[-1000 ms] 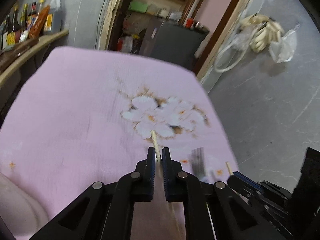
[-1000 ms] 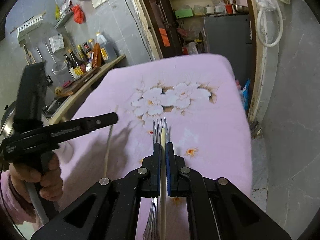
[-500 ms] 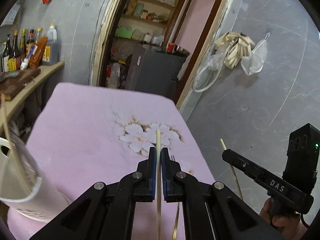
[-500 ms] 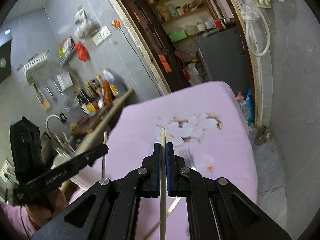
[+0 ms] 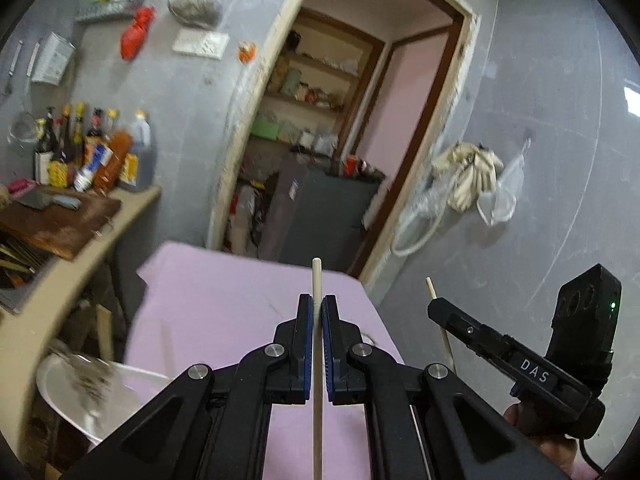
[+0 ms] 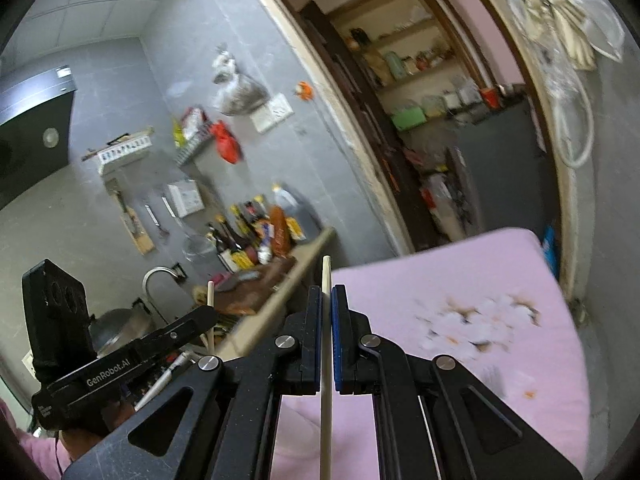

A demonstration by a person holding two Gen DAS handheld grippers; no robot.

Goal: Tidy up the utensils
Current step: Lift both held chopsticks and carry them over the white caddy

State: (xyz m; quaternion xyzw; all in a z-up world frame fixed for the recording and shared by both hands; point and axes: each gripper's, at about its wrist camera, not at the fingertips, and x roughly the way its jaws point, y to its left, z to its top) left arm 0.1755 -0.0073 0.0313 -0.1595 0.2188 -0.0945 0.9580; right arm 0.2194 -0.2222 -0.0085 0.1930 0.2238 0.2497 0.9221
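Only my left wrist view showed the white utensil holder (image 5: 80,392), blurred, low beside the pink tablecloth (image 5: 224,304). My left gripper (image 5: 316,320) and right gripper (image 6: 326,300) each clamped one chopstick (image 5: 316,276) (image 6: 326,276), raised level above the table.

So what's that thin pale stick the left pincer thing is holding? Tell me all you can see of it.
It looks like a single chopstick, pale cream, perhaps wood or bamboo, slim, straight and round with a blunt tip. The left gripper is shut on it, blue pads pressing either side. Its tip pokes out past the fingers, raised above the pink tablecloth; the shaft runs back out of view.
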